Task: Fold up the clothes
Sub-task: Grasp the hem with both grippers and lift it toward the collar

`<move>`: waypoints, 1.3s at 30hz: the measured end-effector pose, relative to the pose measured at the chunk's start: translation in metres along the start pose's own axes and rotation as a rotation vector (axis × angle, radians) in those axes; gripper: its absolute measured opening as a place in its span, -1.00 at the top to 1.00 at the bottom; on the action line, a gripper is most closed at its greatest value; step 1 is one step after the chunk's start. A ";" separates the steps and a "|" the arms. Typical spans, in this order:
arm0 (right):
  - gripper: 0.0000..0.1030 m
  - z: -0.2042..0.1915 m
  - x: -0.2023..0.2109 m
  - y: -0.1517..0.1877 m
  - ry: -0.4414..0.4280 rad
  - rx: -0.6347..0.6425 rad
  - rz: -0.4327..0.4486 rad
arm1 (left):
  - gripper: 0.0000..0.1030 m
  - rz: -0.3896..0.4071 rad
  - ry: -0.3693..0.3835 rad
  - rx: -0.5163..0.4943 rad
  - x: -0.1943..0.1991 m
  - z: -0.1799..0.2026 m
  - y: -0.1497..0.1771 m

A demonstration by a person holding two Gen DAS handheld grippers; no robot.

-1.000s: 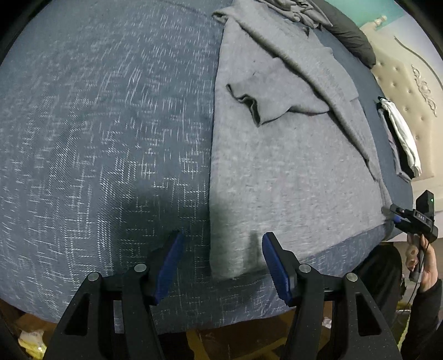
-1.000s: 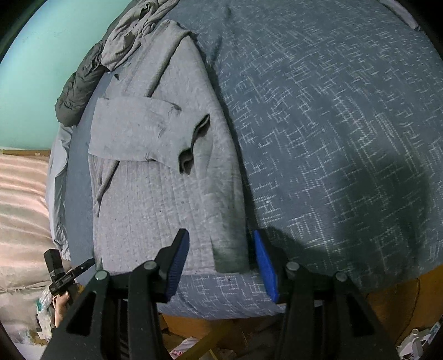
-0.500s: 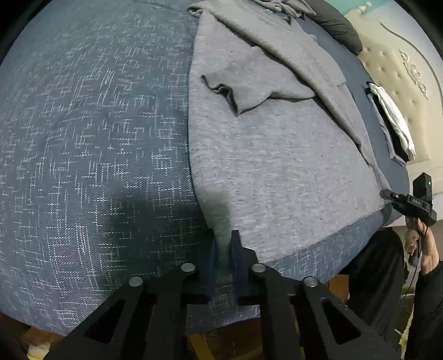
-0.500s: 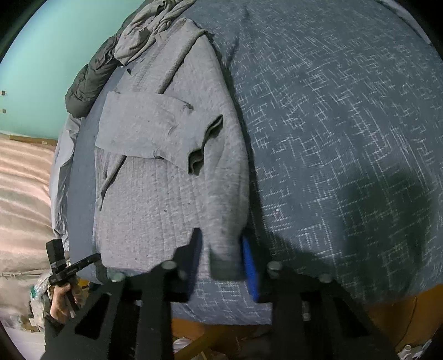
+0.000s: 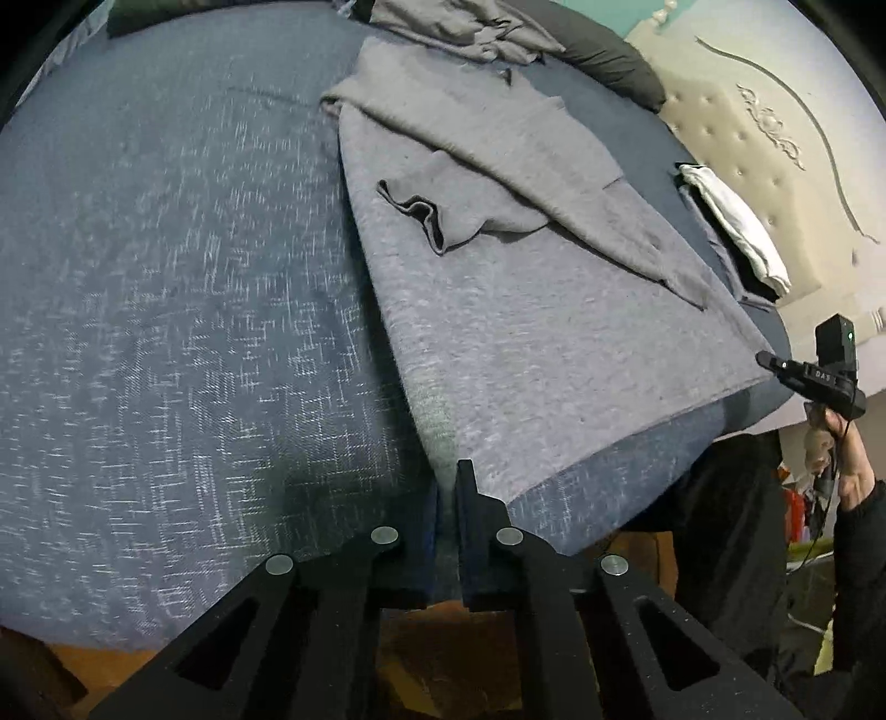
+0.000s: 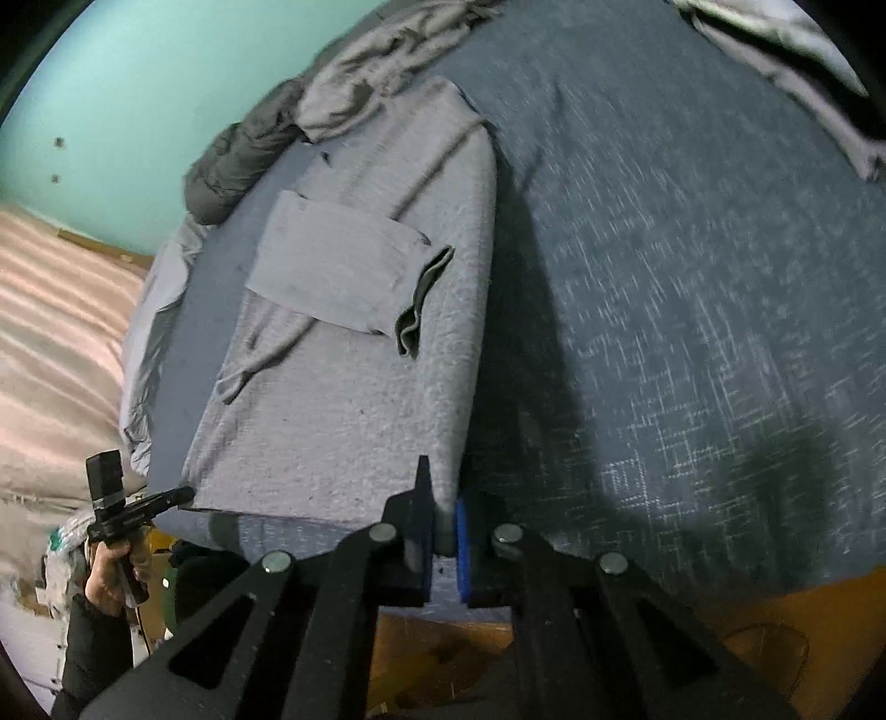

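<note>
The bed (image 5: 166,310) is big and takes up most of the room, with a dark blue cover that has little white marks. At its far end sit a grey heap (image 5: 470,27) of clothes and a dark pillow (image 5: 614,61). A small stack (image 5: 736,232) of white and dark clothes lies on the right, near the headboard.

The grey top (image 5: 554,354) lies on the bed, long and mostly flat. One sleeve (image 5: 443,205) is laid across its middle, and a side is turned in over it. Its near hem runs along the near edge of the bed and looks a little lifted.

The left tongs (image 5: 447,531) are clamped on the near left corner of the hem. The right tongs (image 6: 443,531) are pressed tight on the near right corner. So both near corners are held.

I think the top is soft, light and floppy. It will sag in the middle if it is lifted by two corners, and the loose sleeve could slip off. It will not break. It looks a bit fuzzy, so it should not slide out of the tongs. The corners of the hem seem good places to hold, since the cloth there is doubled and thick.
</note>
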State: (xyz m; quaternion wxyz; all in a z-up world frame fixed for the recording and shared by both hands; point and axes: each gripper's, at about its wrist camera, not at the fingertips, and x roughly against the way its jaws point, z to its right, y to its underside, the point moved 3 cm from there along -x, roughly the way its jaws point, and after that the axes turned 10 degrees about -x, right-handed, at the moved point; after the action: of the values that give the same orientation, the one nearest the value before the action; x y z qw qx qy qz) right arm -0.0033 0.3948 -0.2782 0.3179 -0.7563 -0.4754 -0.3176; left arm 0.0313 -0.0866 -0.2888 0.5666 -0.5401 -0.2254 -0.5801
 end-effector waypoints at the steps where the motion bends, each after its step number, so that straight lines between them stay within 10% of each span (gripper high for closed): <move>1: 0.90 -0.004 0.005 0.001 -0.001 0.015 0.006 | 0.90 0.006 0.000 -0.005 0.006 -0.001 0.004; 22: 0.91 -0.039 0.064 0.034 -0.039 0.215 0.009 | 0.90 0.063 0.005 -0.077 0.064 0.014 0.040; 39: 0.91 -0.088 0.047 -0.076 -0.055 0.228 0.073 | 0.89 0.148 -0.013 -0.001 0.065 -0.031 -0.106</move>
State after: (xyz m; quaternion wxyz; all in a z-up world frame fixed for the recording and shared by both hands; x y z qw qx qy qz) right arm -0.0732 0.3760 -0.1752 0.4001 -0.7404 -0.4893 -0.2287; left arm -0.0605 -0.1134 -0.2037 0.6064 -0.5593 -0.1883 -0.5329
